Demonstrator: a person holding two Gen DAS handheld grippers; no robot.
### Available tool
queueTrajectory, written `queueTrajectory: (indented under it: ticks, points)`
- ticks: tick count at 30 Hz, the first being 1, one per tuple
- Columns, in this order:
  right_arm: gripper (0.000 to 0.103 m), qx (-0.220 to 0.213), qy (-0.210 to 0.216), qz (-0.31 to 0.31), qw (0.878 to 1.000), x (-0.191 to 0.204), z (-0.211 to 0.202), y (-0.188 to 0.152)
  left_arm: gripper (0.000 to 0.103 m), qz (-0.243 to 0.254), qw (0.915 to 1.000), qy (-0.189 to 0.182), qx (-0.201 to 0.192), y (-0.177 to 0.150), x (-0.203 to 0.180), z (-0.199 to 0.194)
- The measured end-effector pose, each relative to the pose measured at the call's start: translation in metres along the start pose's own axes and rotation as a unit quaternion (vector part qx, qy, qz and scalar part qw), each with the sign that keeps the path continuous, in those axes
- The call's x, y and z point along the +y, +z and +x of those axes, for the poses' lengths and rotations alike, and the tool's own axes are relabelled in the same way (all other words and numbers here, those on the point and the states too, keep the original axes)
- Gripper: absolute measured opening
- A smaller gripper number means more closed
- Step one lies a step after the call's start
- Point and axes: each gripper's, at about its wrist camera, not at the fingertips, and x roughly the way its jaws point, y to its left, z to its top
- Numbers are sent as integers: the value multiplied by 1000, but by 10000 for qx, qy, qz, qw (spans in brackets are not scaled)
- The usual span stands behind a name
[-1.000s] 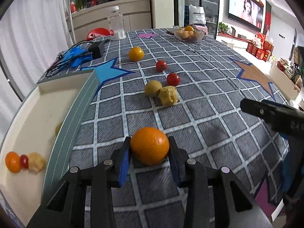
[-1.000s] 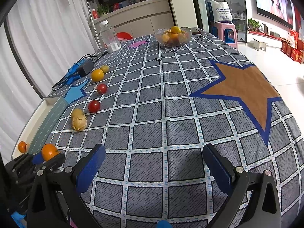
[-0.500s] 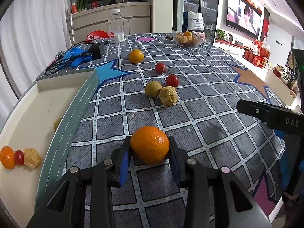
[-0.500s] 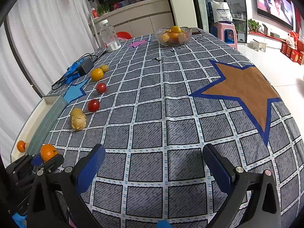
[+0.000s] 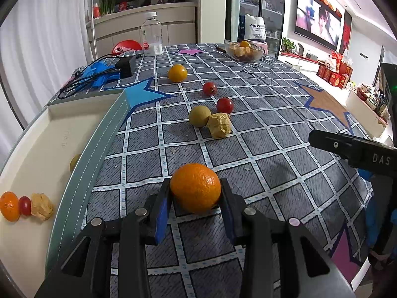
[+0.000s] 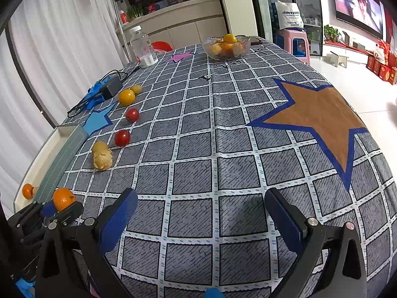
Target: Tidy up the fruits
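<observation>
My left gripper [image 5: 195, 192] is shut on a round orange [image 5: 196, 183], held low over the checked tablecloth just right of the tray's teal rim [image 5: 99, 149]. In the right wrist view the same orange [image 6: 63, 198] sits in the left gripper [image 6: 59, 206] at the lower left. The white tray [image 5: 29, 144] holds a small orange [image 5: 9, 206], a cherry tomato [image 5: 24, 205], a tan wrinkled fruit [image 5: 41, 206] and a yellowish fruit [image 5: 74, 162] half hidden by the rim. My right gripper [image 6: 201, 211] stands open over bare cloth with nothing between its jaws.
Loose on the cloth lie a yellow-orange fruit [image 5: 177, 73], two cherry tomatoes [image 5: 209, 88] [image 5: 225, 105], a yellow-green fruit [image 5: 199, 116] and a tan wrinkled fruit [image 5: 219, 125]. Far back stand a glass fruit bowl [image 5: 244, 52], a bottle [image 5: 151, 34] and a charger with cable [image 5: 125, 65].
</observation>
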Motion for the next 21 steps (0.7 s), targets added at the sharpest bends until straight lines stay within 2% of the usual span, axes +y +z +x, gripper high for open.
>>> queueTrajectory:
  ticks: [21]
  points:
    - [103,39,-97,-66,9999,1,2,-1,40,-21,10000,-85,-8,-1,0,-2]
